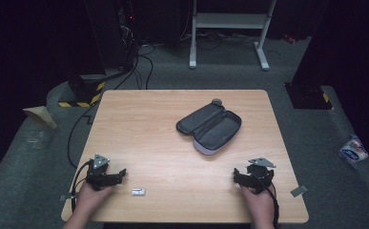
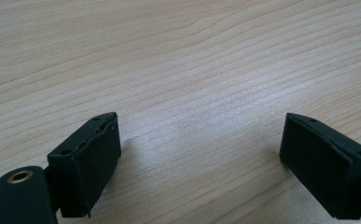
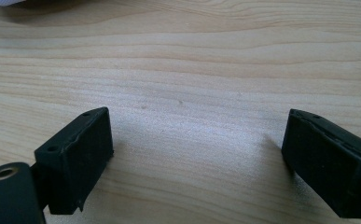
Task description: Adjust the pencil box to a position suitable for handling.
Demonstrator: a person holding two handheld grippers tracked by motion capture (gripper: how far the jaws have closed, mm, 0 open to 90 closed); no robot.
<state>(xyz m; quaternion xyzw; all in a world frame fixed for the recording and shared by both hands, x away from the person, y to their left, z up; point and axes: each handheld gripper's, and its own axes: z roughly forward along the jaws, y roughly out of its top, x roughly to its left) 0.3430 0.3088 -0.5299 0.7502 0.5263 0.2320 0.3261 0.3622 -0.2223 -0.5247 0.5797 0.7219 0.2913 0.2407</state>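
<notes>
A dark grey zip case (image 1: 210,127) lies open on the wooden table (image 1: 139,124), right of centre, with a small grey round thing (image 1: 216,101) at its far end. A small white object (image 1: 138,192) lies near the front edge. My left gripper (image 1: 121,174) rests at the front left, just left of the white object, open with bare wood between its jaws (image 2: 199,154). At the front right my right gripper (image 1: 236,176) is also open and holds nothing (image 3: 197,154). Both point toward the table's middle.
Beyond the table stand a white metal frame (image 1: 230,28) and dark equipment with cables (image 1: 134,62) on the grey floor. A blue and white packet (image 1: 353,150) lies on the floor at the right. Bits of grey tape (image 1: 299,190) mark the table's front corners.
</notes>
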